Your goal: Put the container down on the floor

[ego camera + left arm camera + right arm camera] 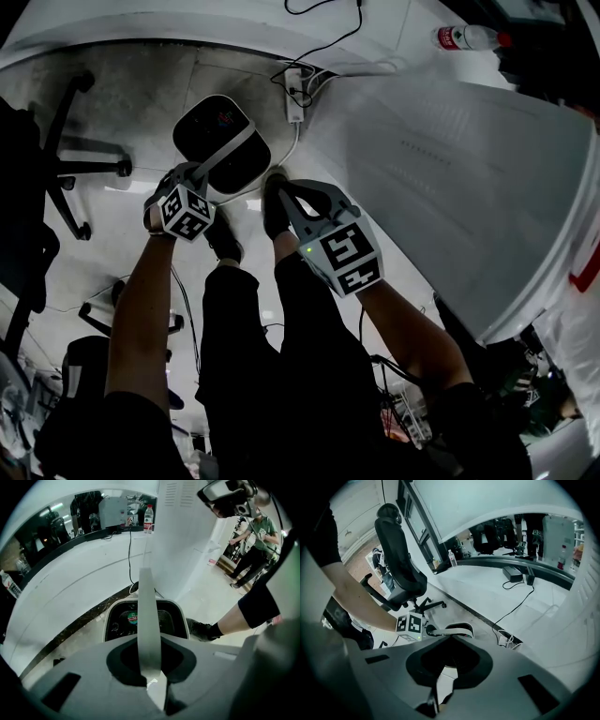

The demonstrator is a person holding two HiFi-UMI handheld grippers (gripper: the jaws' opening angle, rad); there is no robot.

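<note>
1. You have one container (217,131), and it sits toward the far edge of the floor (141,103), near the corner where the curved white wall meets the tall white panel. No view settles whether its base touches the floor or hangs just above it.
2. The container is a rounded tub with a white rim and a dark inside. In the left gripper view a small round green and red sticker shows down in it. It has one pale flat handle (228,150), a band arching over the open top.
3. You hold two grippers. Your left gripper (199,174) is directly above the container, its jaws pinching the top of the handle band, which runs straight down from them to the tub.
4. Your right gripper (284,190) is just beside the container on its right, apart from it. Its jaws are pressed together with nothing between them.
5. One white power strip (294,94) lies in that far corner of the floor, with cables leading off it.
6. One office chair (70,159) stands at the floor's left edge.
7. Your two dark shoes (225,242) (274,211) stand on the floor just near of the container.
8. One water bottle (464,37) lies at the upper right, well apart from the container.
</note>
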